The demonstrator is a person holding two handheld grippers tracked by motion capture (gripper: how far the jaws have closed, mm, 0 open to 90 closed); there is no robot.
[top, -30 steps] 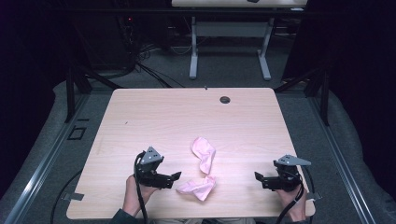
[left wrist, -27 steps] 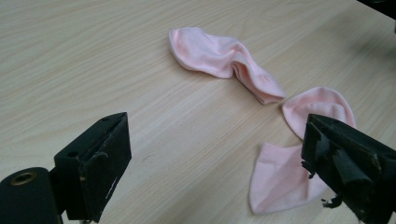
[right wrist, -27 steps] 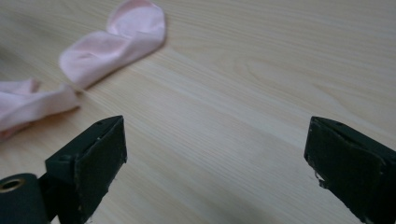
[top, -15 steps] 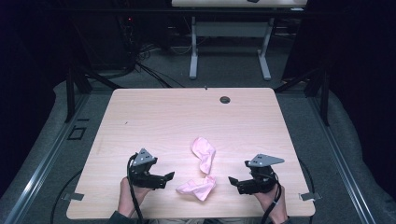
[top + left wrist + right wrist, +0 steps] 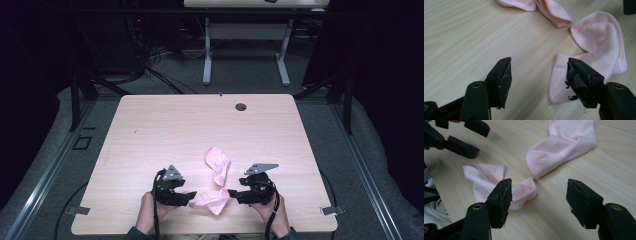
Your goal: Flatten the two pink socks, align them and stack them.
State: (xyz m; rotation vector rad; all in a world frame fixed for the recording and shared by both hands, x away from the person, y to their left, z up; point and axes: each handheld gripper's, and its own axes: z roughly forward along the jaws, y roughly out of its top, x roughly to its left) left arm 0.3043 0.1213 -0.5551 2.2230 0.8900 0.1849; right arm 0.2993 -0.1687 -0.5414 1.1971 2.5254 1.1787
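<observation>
Two pink socks lie on the wooden table (image 5: pixel 165 125). The nearer sock (image 5: pixel 210 201) is crumpled near the front edge; the other sock (image 5: pixel 218 165) lies just behind it. My left gripper (image 5: pixel 192 196) sits low at the nearer sock's left end and my right gripper (image 5: pixel 231 194) at its right end. Both sets of jaws have just been closing and stand half open, pressing on nothing. In the left gripper view the sock's cuff (image 5: pixel 564 75) reaches in beside one jaw. In the right gripper view the sock's folded end (image 5: pixel 524 191) lies by the left jaw.
A dark cable hole (image 5: pixel 241 106) sits near the table's far edge. Behind the table stand a second desk's white legs (image 5: pixel 206 55) and floor cables (image 5: pixel 150 65). Metal rails (image 5: pixel 45 175) run along both sides.
The right gripper has slid left to the nearer sock's right end. The left gripper has dropped slightly toward its left end. Both pairs of jaws stand narrower than before.
</observation>
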